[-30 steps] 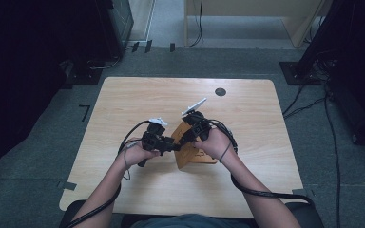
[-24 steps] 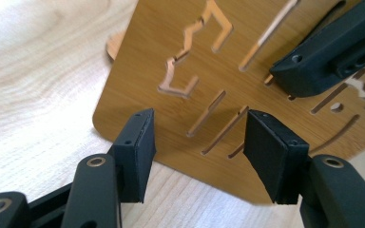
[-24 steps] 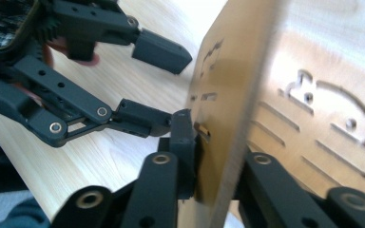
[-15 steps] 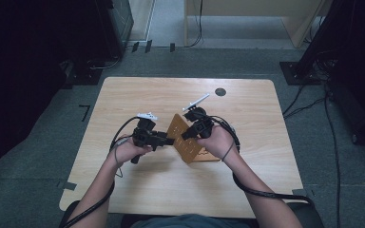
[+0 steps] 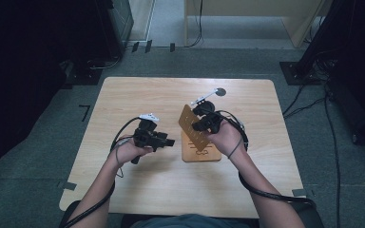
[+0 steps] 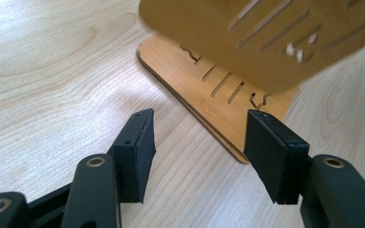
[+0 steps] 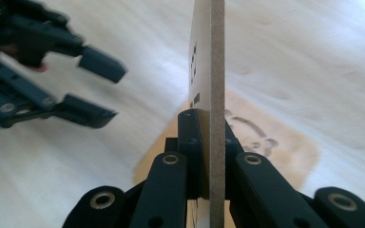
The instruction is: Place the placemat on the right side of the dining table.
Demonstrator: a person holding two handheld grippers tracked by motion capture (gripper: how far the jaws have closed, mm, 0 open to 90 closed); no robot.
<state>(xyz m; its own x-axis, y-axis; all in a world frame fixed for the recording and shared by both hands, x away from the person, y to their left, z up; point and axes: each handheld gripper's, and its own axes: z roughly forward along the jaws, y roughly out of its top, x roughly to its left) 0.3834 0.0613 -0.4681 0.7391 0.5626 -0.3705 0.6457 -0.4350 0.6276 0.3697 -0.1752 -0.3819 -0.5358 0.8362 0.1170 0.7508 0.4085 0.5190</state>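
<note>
The right tongs (image 7: 212,118) are clenched on the edge of a thin slotted wooden panel (image 5: 193,127), held tilted up off the tabletop (image 5: 138,199), and the likeliest trouble is that panel twisting or slipping in the grip: it is pinched only along one thin edge, so its free end could swing as the hand moves. If it is meant to be fitted to the wooden base plate (image 5: 204,153) lying flat beneath it (both pieces carry matching slots), a small tilt could make it miss the slot, and pushing down off-line could slide the unheld base across the tabletop.

The left tongs (image 6: 197,142) are released and grasp nothing, their jaws standing apart with bare tabletop between them. In the high view they hover left of the base plate, pointing right toward it; in the left gripper view the plate's near corner lies just beyond the jaws, seemingly untouched, though the blur makes that hard to settle. The raised panel hangs above and beyond them, over the left part of the base.
</note>
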